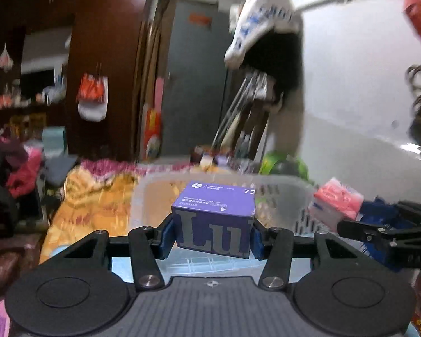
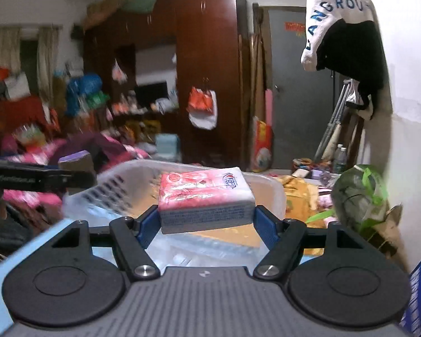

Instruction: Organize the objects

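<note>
While clamped between blue pads, held level by the left gripper (image 1: 213,231): purple box (image 1: 214,216) with large grey "Lu" lettering on its near face and small white print on top. Raised above the near edge of a translucent slotted plastic basket (image 1: 278,193), not touching it. Seen off to the right in the left wrist view: right gripper (image 1: 348,224), black linkage arms reaching in from the edge, shut around a pink-and-white tissue pack (image 1: 336,199), beside the basket's right wall.

From the right wrist view, same pack of tissues (image 2: 206,199) pinched at both ends, printed grey side facing the camera, red-and-white wrapper on top, poised over the basket's pale interior. At far left, edge of the purple box visible beyond the other tool's black arm.

Beneath the basket: orange patterned bedding (image 1: 92,199). Behind: dark red wardrobe (image 2: 207,64), grey door (image 2: 297,90), white garment (image 2: 331,14) with blue letters hanging on the wall, green bag (image 2: 362,188) at right. Much background detail blurred.
</note>
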### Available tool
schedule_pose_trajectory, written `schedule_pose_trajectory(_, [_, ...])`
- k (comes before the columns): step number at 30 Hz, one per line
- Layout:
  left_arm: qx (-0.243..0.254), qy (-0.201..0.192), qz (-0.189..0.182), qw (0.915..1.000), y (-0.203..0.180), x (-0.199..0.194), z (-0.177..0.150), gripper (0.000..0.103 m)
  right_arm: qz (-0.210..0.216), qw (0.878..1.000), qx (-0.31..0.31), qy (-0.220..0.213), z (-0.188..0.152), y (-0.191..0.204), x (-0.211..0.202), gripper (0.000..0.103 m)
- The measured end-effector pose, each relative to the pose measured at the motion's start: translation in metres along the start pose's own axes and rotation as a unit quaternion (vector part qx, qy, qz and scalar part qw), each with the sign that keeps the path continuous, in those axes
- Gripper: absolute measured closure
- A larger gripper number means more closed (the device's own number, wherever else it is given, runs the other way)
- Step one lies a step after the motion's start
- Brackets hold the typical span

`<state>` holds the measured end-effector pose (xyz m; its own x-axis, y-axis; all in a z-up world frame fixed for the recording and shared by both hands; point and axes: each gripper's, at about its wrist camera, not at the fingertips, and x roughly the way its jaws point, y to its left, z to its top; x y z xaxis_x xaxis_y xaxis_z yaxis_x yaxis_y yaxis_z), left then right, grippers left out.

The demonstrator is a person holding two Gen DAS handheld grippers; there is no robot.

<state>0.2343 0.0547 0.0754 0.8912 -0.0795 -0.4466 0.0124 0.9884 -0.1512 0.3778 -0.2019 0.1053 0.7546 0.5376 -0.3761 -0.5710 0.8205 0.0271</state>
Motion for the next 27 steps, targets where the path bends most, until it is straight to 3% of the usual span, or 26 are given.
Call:
schedule_pose_trajectory(4, [-0.009, 0.001, 0.021, 0.9997, -0.001, 0.014, -0.003, 0.043, 0.013, 1.0, -0.004, 0.011, -0.001, 0.001, 0.022, 0.027])
schedule_pose_trajectory(6, [-0.015, -0.001, 0.017, 0.9997, 0.002, 0.013, -0.005, 0.008, 0.014, 1.0, -0.01, 0.005, -0.002, 0.0, 0.016, 0.017])
schedule_pose_trajectory(8, [-0.011, -0.006, 0.022, 0.9997, 0.003, 0.007, -0.006, 0.002, 0.011, 1.0, -0.015, -0.006, -0.005, -0.001, 0.0, 0.0])
schedule_pose_trajectory(10, [-0.005, -0.014, 0.004, 0.9999, -0.001, -0.007, -0.008, 0.0, 0.013, 1.0, -0.012, -0.024, -0.012, -0.001, -0.021, 0.0])
schedule_pose_trajectory(13, [0.031, -0.007, 0.005, 0.9995, -0.012, -0.033, -0.027, 0.0, 0.032, 0.998, 0.015, -0.045, -0.032, -0.008, -0.056, 0.0])
schedule_pose_trajectory(15, [0.047, -0.022, -0.004, 0.9986, -0.015, -0.06, -0.053, 0.0, 0.05, 0.997, 0.023, -0.049, -0.058, -0.012, -0.078, 0.0])
schedule_pose_trajectory(20, [-0.019, -0.075, -0.028, 0.9966, -0.009, -0.116, -0.133, 0.001, 0.047, 0.998, 0.036, -0.035, -0.127, 0.0, -0.113, 0.0])
schedule_pose_trajectory(22, [-0.018, -0.072, -0.036, 0.9966, -0.02, -0.125, -0.157, 0.005, 0.069, 0.996, 0.052, -0.031, -0.146, 0.007, -0.12, 0.0])
schedule_pose_trajectory(27, [0.0, -0.058, -0.062, 0.9964, -0.044, -0.137, -0.189, 0.031, 0.101, 0.993, 0.049, -0.04, -0.161, 0.018, -0.12, 0.0])
